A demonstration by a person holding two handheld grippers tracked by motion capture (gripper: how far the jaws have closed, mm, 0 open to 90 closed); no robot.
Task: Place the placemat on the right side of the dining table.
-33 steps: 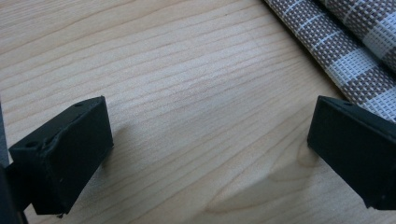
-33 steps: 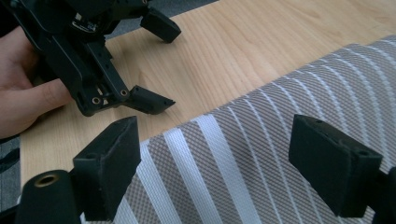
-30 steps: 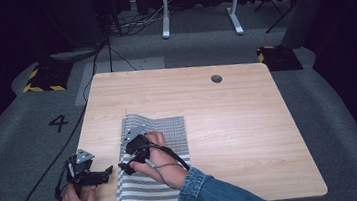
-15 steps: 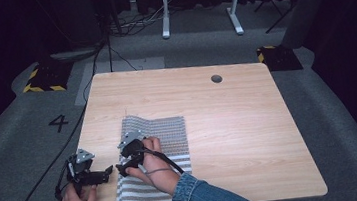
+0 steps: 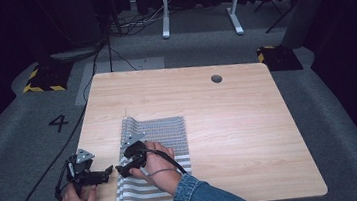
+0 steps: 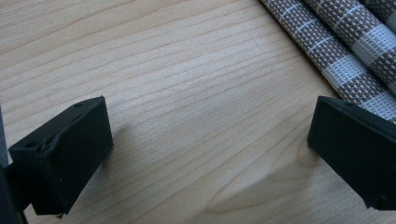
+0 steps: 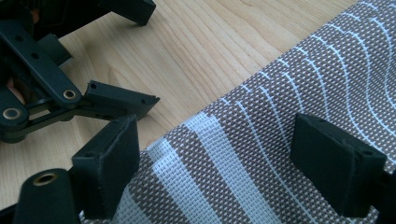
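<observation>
From the high view, one woven placemat (image 5: 159, 148), striped brown and white with a ribbed far end, lies near the front-left corner of the pale wooden tabletop (image 5: 249, 123). Two grippers work there: the left gripper (image 5: 104, 172) just beside the mat's left edge, the right gripper (image 5: 122, 167) over it.

Left gripper view: jaws wide over bare woodgrain.

Right gripper view: jaws wide, straddling coarse mesh weave.

- A dark numeral "4" (image 5: 58, 122) stood on the grey floor (image 5: 15, 143), just off the counter's left edge.
- Yellow-and-black hazard stripes (image 5: 42, 86) marked a floor plate beyond the counter's far left corner.
- Nothing else was readable.
</observation>
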